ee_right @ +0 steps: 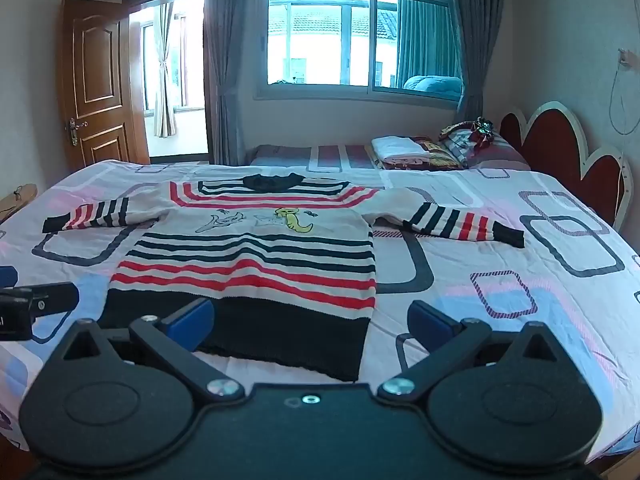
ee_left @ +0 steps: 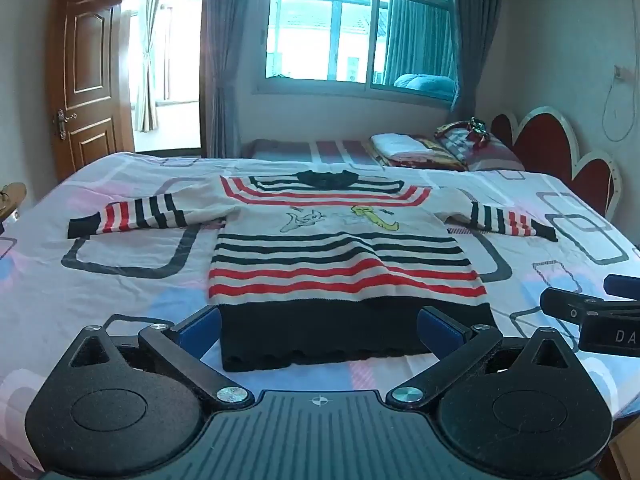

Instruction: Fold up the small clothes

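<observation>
1. A striped sweater [ee_left: 340,248] lies flat on the bed [ee_left: 120,288], sleeves spread.
2. Left hand-held gripper [ee_left: 318,330] and right hand-held gripper [ee_right: 310,322] hover at its hem, fingers apart, empty.
3. Folded bedding [ee_left: 404,148] sits beyond, by the headboard [ee_left: 560,152].

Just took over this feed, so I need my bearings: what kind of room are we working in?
A home bedroom, most likely. The striped sweater lies spread flat on a bed with a patterned sheet, a red scalloped headboard stands at its right, and a curtained window faces us.
</observation>
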